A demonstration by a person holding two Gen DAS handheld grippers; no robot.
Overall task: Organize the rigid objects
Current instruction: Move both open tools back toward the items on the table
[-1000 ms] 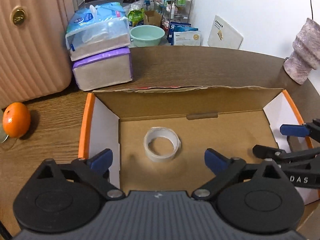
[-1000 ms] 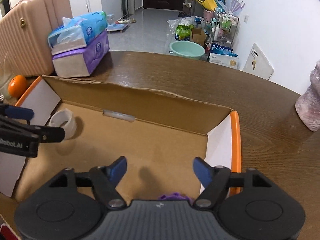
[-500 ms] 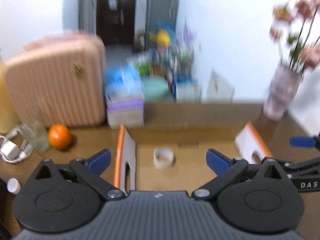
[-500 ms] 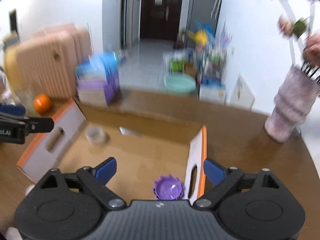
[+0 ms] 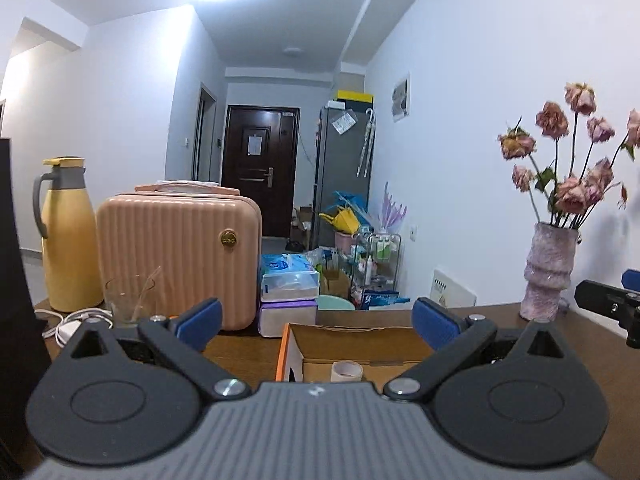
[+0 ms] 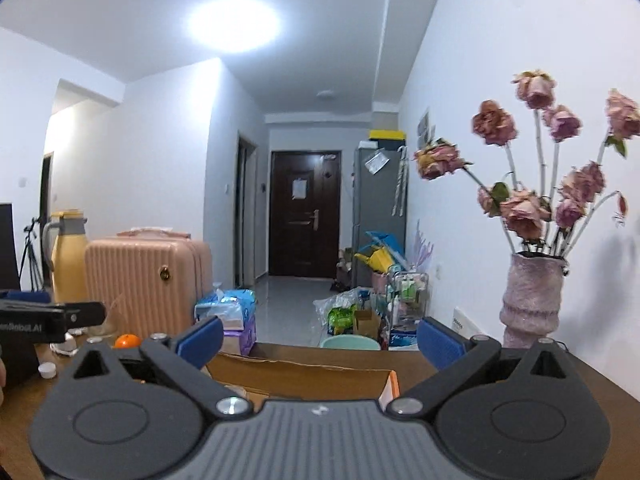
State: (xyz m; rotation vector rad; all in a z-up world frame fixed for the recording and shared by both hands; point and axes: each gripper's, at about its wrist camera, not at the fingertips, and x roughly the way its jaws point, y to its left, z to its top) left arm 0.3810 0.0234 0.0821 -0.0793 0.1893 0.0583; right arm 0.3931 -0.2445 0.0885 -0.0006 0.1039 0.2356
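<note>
**Both grippers held level and empty over the box**

The wooden table (image 5: 240,354) carried everything. At its far left stood a pink suitcase (image 5: 180,256), with a yellow jug (image 5: 68,236) beside it and a vase of dried roses (image 5: 550,272) at the far right. Nearer lay the open cardboard box (image 5: 352,344), its orange-edged flap up on the left. Inside it, near the front, sat a roll of tape (image 5: 346,371). The left gripper (image 5: 316,320) stood spread wide with nothing between its pads. The right gripper (image 6: 320,338) had just been opening; its jaws were fully apart and empty.
</note>
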